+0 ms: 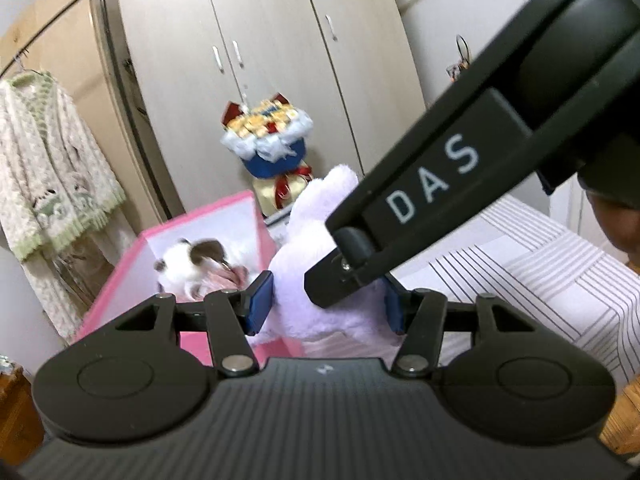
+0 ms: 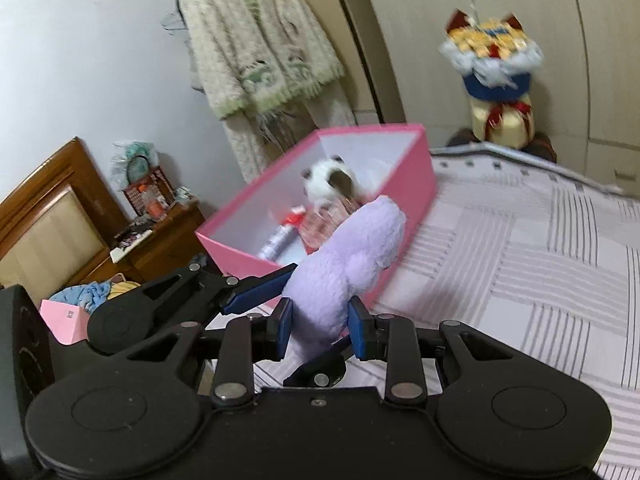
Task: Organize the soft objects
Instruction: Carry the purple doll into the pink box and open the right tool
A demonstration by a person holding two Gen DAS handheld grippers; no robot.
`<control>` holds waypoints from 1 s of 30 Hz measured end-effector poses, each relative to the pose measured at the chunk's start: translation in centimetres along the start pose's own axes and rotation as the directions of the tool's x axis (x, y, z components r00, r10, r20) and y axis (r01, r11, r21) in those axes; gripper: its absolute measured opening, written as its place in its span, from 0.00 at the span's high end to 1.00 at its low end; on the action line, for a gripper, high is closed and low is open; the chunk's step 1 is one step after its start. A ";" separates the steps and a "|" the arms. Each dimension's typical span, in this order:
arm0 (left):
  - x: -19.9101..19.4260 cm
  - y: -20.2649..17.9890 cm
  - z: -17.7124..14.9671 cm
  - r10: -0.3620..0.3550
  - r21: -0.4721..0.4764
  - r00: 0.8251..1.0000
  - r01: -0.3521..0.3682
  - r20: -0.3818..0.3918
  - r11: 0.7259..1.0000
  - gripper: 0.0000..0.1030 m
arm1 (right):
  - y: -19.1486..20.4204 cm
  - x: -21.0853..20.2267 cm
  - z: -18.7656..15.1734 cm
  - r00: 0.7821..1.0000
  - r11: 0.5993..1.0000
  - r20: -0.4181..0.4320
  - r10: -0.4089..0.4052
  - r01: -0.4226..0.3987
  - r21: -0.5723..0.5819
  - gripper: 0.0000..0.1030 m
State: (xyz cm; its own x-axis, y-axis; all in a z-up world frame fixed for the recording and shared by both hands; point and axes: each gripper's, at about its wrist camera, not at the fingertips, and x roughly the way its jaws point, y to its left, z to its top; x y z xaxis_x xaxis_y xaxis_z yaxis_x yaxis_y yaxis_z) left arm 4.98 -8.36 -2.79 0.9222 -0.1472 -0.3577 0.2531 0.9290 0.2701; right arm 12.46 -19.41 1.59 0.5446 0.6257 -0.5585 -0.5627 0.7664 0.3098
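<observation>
My left gripper sits at the lower centre of its own view, blue pads pressed against either side of the lilac plush toy and set moderately apart. My right gripper is low and central in its view, pads drawn closer together, pinching a narrower part of the same toy. From the left view the right tool slants in from the upper right, its tip just beside my left pads.
</observation>
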 end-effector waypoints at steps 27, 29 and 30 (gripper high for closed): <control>12.3 15.7 1.6 0.010 -0.184 0.997 -0.025 -0.083 0.983 0.47 | -0.7 16.9 11.0 0.992 0.990 -0.022 0.127 -0.129 -0.056 0.68; 13.1 16.1 1.8 -0.031 -0.192 0.994 0.011 -0.103 0.981 0.47 | -0.8 18.0 11.1 0.995 0.992 -0.032 0.097 -0.099 -0.077 0.69; 13.2 16.0 1.8 -0.029 -0.183 0.994 0.010 -0.104 0.983 0.47 | -1.1 18.2 11.3 0.995 0.993 -0.032 0.097 -0.099 -0.070 0.69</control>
State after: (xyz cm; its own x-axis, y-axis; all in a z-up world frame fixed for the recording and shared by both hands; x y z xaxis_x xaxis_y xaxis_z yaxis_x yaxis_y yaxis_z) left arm 21.77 3.96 -1.55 0.8790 -0.1383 -0.4562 0.2044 0.9739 0.0986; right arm 29.99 -7.17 -0.27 0.4674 0.6919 -0.5502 -0.6560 0.6887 0.3088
